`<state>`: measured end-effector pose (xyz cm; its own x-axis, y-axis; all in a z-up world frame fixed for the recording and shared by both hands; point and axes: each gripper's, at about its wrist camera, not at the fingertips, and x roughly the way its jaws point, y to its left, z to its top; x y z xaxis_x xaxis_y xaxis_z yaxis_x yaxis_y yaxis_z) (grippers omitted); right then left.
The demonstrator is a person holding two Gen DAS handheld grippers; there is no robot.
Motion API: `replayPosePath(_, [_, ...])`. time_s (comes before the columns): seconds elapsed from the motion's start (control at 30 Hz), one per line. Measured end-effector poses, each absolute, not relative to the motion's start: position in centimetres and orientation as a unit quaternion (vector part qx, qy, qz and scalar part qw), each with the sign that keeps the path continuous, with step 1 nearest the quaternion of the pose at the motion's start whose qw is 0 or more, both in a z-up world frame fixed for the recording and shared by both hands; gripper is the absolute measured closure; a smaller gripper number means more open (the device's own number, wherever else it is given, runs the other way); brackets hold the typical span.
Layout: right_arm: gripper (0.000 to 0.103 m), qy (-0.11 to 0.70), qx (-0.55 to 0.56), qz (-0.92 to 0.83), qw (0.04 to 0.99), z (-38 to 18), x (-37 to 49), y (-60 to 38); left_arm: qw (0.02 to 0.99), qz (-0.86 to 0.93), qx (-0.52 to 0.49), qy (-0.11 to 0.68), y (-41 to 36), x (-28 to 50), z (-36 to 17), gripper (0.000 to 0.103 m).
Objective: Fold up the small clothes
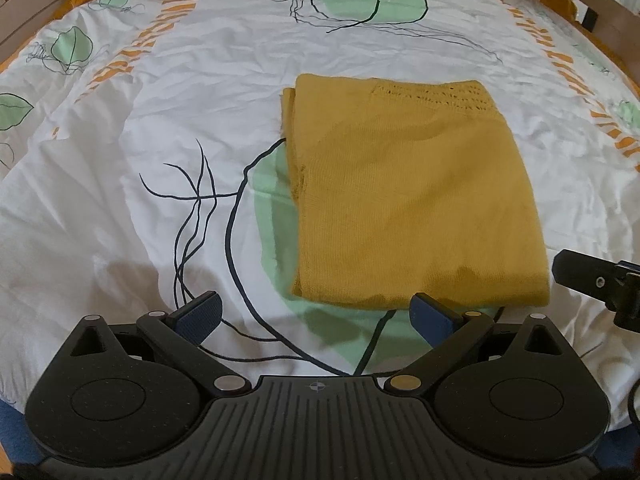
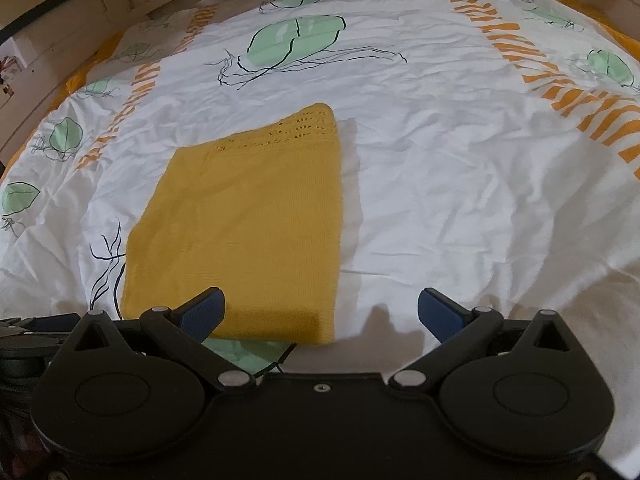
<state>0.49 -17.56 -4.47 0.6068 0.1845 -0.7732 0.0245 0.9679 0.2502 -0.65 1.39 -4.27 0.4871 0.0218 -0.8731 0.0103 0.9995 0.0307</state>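
Knit (image 1: 408, 200) lying folded flat on bed (image 1: 160, 120), rectangle, long axis running away from cameras. Openwork band sitting at far end, plain edge at near end. Layered edges showing along its left side. Left claw (image 1: 316, 314) hovering wide, holding nothing, right finger overlapping near edge. Right claw (image 2: 320, 314) gaping wide too, empty, straddling knit's near right corner.
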Motion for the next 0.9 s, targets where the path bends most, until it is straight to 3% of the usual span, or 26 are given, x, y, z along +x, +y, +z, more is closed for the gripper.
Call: replayPosePath(0.9, [0.001, 0.468, 0.129, 0.046, 0.873, -5.8, 1.7, -16.8, 0.850, -0.001, 0.026, 0.526, 1.5, 0.1, -5.3, 0.002])
